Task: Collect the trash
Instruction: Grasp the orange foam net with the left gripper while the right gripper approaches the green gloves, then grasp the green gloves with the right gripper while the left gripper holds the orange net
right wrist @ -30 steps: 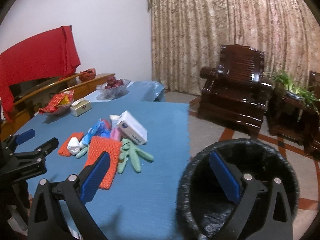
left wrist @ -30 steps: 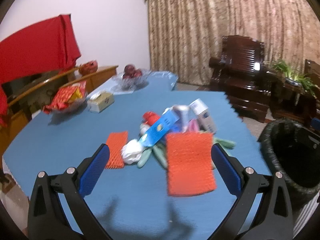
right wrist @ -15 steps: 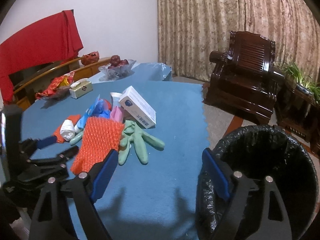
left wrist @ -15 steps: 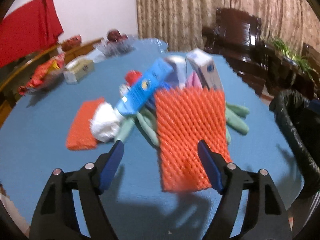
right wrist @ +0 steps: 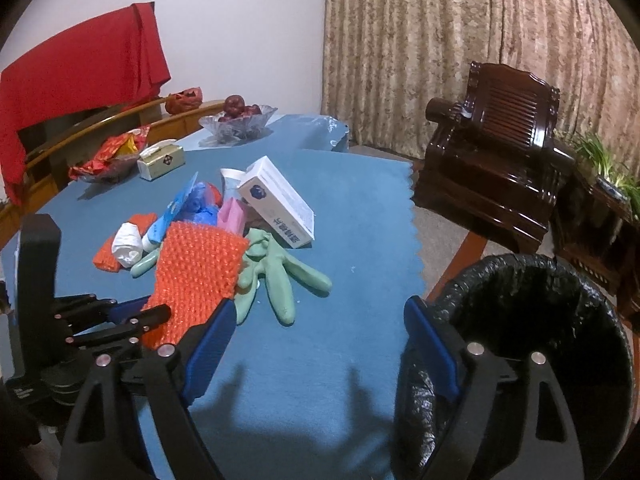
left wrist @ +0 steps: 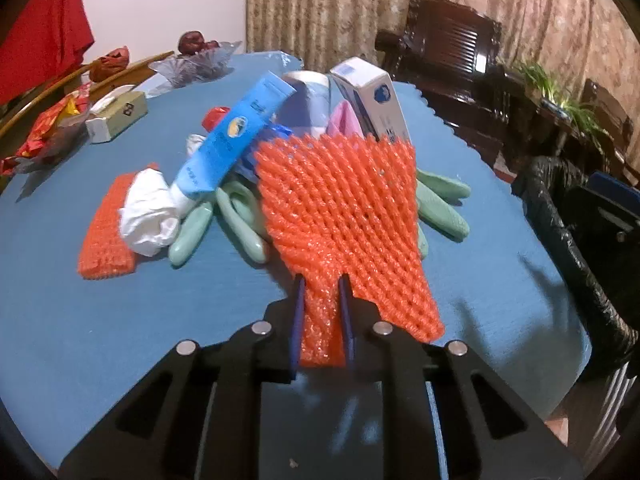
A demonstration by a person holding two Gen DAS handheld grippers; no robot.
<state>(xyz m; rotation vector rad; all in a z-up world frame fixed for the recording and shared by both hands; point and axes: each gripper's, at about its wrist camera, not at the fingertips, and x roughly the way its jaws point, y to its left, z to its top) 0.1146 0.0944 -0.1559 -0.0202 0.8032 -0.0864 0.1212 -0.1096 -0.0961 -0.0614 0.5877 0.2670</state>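
Observation:
A pile of trash lies on the blue table. On top is a large orange foam net. My left gripper is shut on the net's near edge, which bunches between the blue pads. Around it lie green gloves, a blue tube, a white wad, a second orange net and a white box. My right gripper stands open above the table's near edge, with nothing between its fingers.
A black-lined bin stands off the table's right edge. At the back are a tissue box, a glass fruit bowl and red snack packets. A dark wooden armchair stands beyond.
My left gripper came down and forward to the large orange net and shut on its near edge. My right gripper moved toward the table, its jaws slightly narrower.

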